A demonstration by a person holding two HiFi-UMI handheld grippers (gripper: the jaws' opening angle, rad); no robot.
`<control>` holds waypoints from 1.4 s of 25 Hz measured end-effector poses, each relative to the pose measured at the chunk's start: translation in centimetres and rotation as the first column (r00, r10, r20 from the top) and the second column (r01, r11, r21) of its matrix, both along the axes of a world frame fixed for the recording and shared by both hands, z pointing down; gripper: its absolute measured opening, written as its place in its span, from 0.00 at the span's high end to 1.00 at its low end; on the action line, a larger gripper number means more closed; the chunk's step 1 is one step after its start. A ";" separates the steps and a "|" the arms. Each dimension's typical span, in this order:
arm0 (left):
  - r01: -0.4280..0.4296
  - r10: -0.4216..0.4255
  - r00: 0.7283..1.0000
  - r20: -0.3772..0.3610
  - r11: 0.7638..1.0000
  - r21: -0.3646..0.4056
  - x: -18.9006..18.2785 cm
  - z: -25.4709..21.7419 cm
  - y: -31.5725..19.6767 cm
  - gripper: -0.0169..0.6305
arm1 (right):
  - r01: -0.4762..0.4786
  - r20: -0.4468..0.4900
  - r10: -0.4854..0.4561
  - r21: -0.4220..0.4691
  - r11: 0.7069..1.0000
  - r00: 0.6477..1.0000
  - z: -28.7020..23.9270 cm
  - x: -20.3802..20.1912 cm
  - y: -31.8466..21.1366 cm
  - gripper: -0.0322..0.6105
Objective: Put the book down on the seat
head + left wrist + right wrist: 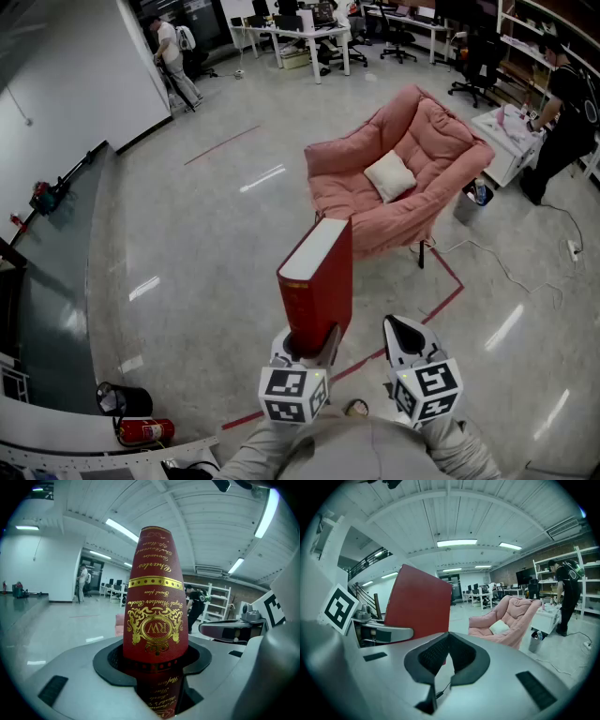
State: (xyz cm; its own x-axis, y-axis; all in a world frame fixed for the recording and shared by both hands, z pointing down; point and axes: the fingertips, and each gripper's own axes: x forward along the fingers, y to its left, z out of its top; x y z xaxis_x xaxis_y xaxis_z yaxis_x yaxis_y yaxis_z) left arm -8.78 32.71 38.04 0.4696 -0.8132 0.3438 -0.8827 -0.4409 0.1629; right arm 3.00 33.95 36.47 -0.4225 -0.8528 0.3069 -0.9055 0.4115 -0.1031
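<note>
A thick red book (319, 281) with gold print on its spine (154, 602) stands upright in my left gripper (309, 342), whose jaws are shut on its lower end (154, 660). From the right gripper view the book's red cover (417, 602) shows at the left. My right gripper (403, 328) hovers just right of the book with its jaws together (447, 641) and nothing between them. The seat is a pink padded armchair (403, 178) with a white cushion (389, 175) on it, a few steps ahead on the floor; the chair (506, 620) also shows in the right gripper view.
A red tape line (441, 300) runs on the glossy floor before the chair. A grey bin (469, 202) and a white table (506, 141) with a person (567, 112) stand right of it. A dark counter (56, 281) lies left, a fire extinguisher (141, 431) near my feet.
</note>
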 end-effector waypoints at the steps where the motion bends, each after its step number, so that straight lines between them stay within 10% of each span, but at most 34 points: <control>1: -0.006 0.006 1.000 -0.002 1.000 0.001 0.0 -0.1 0.4 0.60 | -0.002 0.003 0.002 0.002 1.000 1.000 0.0 -0.1 0.5 0.94; 35: 0.064 -0.065 0.998 -0.027 0.998 -0.029 -2.2 1.3 -0.2 0.60 | -0.017 0.028 0.018 -0.039 0.999 0.999 1.7 0.2 0.1 0.94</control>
